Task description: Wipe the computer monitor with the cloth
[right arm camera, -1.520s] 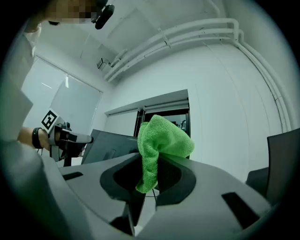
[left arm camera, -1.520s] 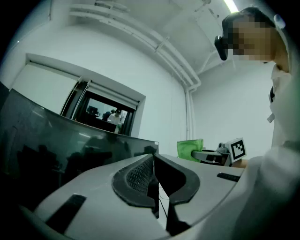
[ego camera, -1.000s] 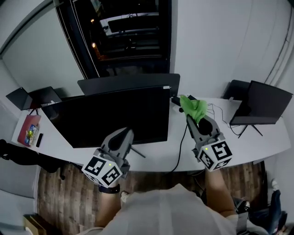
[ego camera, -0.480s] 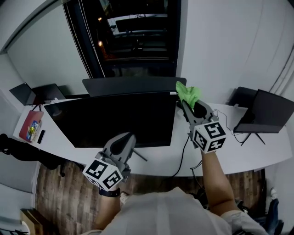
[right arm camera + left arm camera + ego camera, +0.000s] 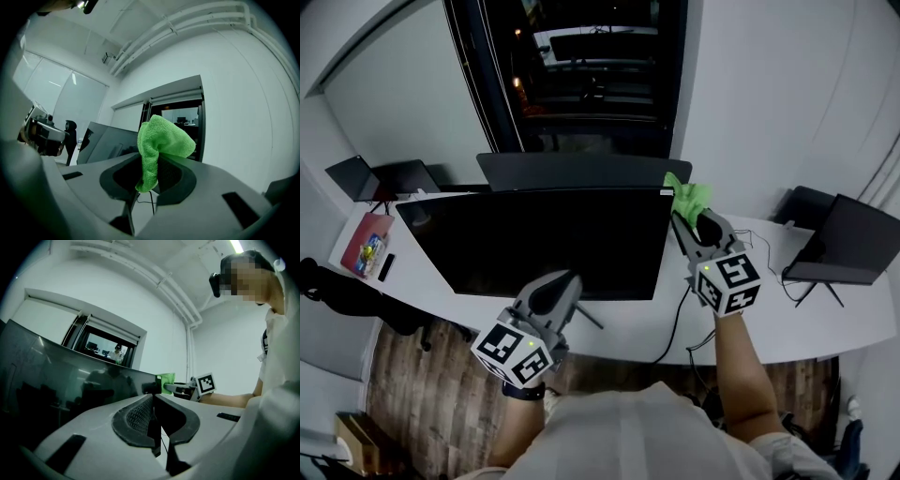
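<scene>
From the head view, the right gripper [image 5: 682, 216] holds a green cloth [image 5: 687, 195] at the upper right corner of the dark monitor [image 5: 544, 239], which stands on a white desk [image 5: 825, 314]. The left gripper [image 5: 566, 283] hangs near the screen's lower edge. The left gripper view shows its jaws pressed together on nothing, with the screen beyond them. In the right gripper view the jaws pinch the cloth, which bunches upward above them.

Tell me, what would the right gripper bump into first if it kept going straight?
Probably the dark window behind the desk. The right gripper, jaws shut on the green cloth, points just past the top right corner of the monitor. Depth is hard to judge, though.
</scene>
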`<action>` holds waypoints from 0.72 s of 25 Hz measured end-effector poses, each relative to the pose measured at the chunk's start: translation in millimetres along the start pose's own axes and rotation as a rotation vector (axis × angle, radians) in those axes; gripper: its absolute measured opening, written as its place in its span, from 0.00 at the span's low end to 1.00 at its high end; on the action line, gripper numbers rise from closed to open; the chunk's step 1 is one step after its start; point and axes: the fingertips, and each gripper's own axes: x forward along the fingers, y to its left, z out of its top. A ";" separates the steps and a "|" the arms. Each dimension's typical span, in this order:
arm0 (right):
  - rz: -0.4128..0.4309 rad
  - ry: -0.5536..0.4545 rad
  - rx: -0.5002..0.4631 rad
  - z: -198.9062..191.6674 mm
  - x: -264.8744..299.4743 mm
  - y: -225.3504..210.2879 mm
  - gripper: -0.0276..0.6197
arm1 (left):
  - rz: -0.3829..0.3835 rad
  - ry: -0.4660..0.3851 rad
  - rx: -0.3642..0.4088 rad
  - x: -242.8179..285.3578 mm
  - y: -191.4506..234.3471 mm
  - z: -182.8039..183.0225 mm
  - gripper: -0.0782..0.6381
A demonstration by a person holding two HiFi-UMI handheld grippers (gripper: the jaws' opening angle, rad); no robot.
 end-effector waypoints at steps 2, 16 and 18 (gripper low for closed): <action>0.001 0.014 -0.016 -5.9 -0.1 2.8 0.15 | 0.004 0.000 -0.003 -0.7 1.3 -2.3 0.15; 0.023 0.111 0.016 -60.4 -3.9 17.9 0.15 | -0.002 0.016 -0.015 2.1 2.5 -19.2 0.15; 0.025 0.121 0.018 -66.2 -4.6 19.7 0.15 | -0.006 0.017 -0.014 2.7 2.3 -21.1 0.15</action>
